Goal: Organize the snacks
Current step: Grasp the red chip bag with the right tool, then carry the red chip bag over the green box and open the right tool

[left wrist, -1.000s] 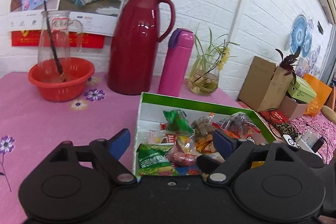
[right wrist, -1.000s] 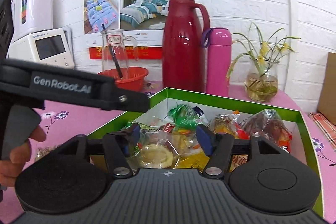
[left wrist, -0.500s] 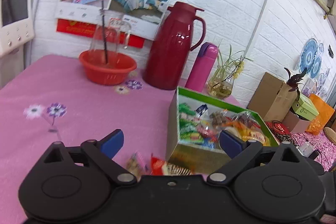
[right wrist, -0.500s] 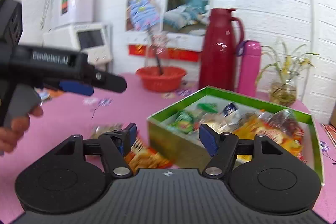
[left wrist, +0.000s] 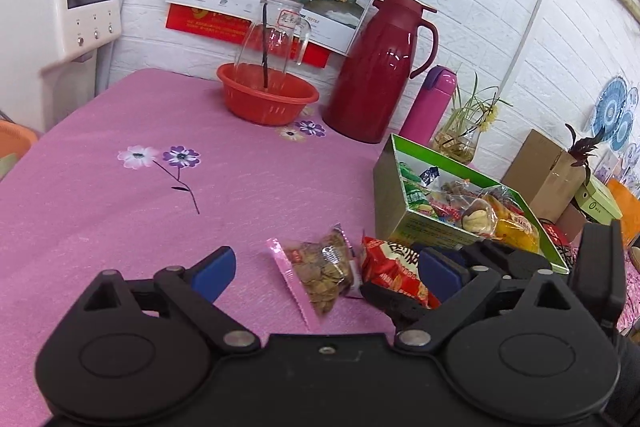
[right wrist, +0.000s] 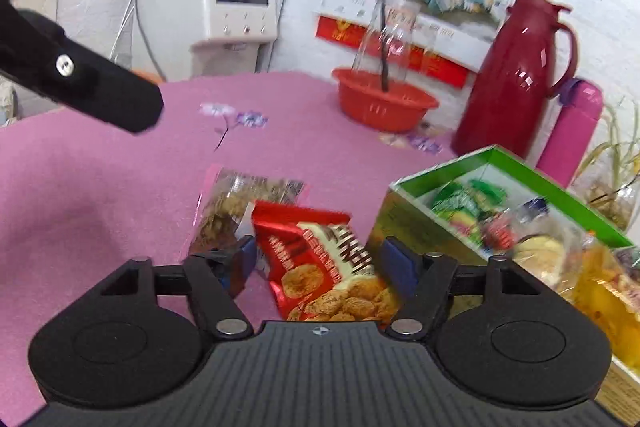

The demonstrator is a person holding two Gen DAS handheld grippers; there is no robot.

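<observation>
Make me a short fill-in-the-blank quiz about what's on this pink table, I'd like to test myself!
1. The glass jug stands in a ____ plastic basket.
2. The green cardboard box holds wrapped ____.
3. The red cookie packet lies between the right gripper's ____ pads.
4. The tall red thermos stands beside a ____ bottle.

Missing: red; snacks; blue; pink
</observation>
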